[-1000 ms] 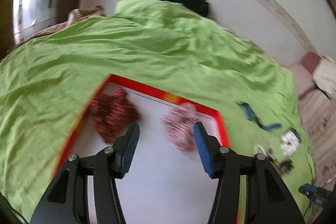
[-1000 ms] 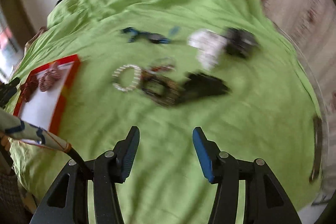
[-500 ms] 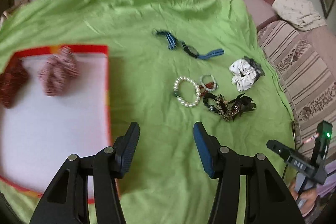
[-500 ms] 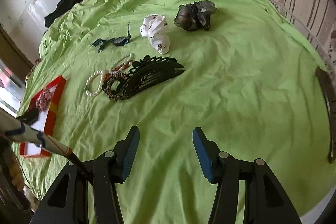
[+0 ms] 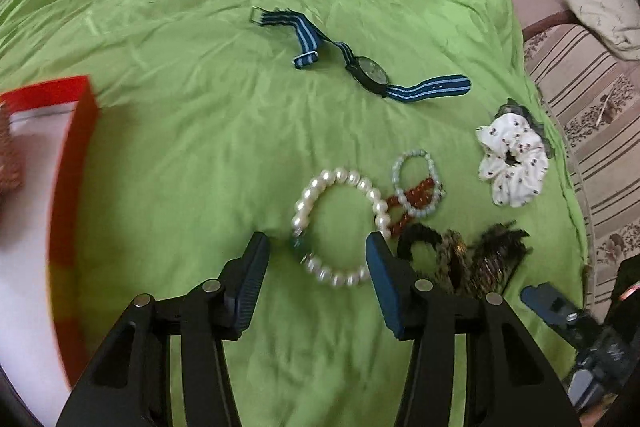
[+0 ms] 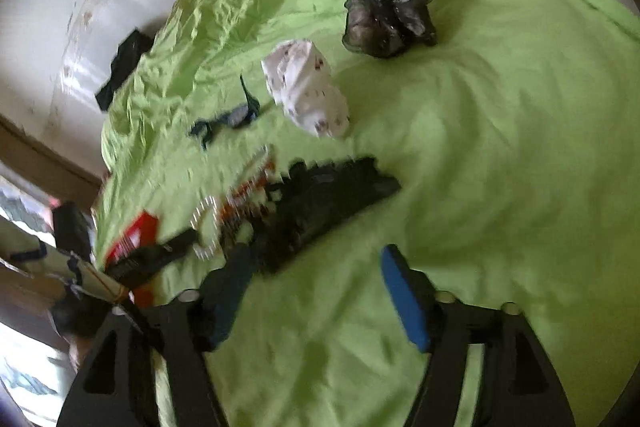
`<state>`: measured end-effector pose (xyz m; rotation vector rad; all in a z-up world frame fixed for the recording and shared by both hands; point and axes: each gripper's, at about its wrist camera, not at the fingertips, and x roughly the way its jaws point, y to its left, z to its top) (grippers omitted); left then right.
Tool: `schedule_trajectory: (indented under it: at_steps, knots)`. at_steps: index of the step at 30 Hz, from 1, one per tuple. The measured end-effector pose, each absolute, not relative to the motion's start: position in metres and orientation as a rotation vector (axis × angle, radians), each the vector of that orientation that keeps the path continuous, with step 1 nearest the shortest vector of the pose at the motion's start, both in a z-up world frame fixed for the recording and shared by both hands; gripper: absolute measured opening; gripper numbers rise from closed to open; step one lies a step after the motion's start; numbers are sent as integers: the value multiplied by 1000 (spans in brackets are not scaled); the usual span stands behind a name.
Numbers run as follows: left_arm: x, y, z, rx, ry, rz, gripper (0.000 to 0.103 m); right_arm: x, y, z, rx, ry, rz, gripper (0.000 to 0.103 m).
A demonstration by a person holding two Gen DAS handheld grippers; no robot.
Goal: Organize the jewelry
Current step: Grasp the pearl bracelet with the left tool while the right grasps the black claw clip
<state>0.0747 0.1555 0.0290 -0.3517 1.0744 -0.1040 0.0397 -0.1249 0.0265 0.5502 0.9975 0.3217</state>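
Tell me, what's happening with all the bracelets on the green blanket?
A person with a gripper in each hand is tidying jewelry. The left gripper hangs over the pearl bracelet, jaws closing, gripping nothing yet. The right gripper is opening near the black hair clip. The red tray sits to the side.

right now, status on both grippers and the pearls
Left gripper closing, over pearl bracelet, not gripping. Right gripper opening, empty, near black comb. Red bead bracelet touches the pearls.

Lime-green sheet (image 5: 200, 131), white pearl bracelet (image 5: 340, 223), blue-striped watch (image 5: 368, 69), white spotted scrunchie (image 5: 514, 159), red-rimmed tray (image 5: 74, 163)
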Motion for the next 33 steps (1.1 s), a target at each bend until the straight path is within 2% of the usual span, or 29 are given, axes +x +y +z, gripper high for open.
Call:
schedule_trajectory:
  at_steps: [2,6,7,8,9,10,11,13,14,17,25,33]
  knots:
    - [82,152,26,-351,1074,-117,49,49,-122,26,589,987,307,85]
    - [86,140,22,-316,1063,-114,49,64,-100,19,568,1014,282,86]
    - [85,136,22,-296,1057,-110,46,65,-96,17,557,1017,272,85]
    - [84,131,21,-272,1052,-105,26,67,-90,15,541,1019,253,86]
    - [84,129,20,-257,1061,-107,11,69,-86,14,527,1021,236,85]
    - [85,127,18,-254,1079,-114,11,70,-85,13,515,1025,224,77]
    - [82,127,19,-270,1075,-120,11,70,-84,12,498,1029,213,51]
    - [75,129,25,-280,1072,-123,11,70,-85,12,487,1053,237,29]
    - [68,133,31,-304,1060,-129,11,66,-88,14,497,1044,242,23]
    - [48,143,49,-367,1029,-143,11,53,-98,26,476,1011,223,15]
    - [-27,170,109,-444,919,-156,11,6,-113,57,459,964,256,13]
    - [-112,190,154,-369,788,-53,11,-47,-111,78,486,933,315,13]
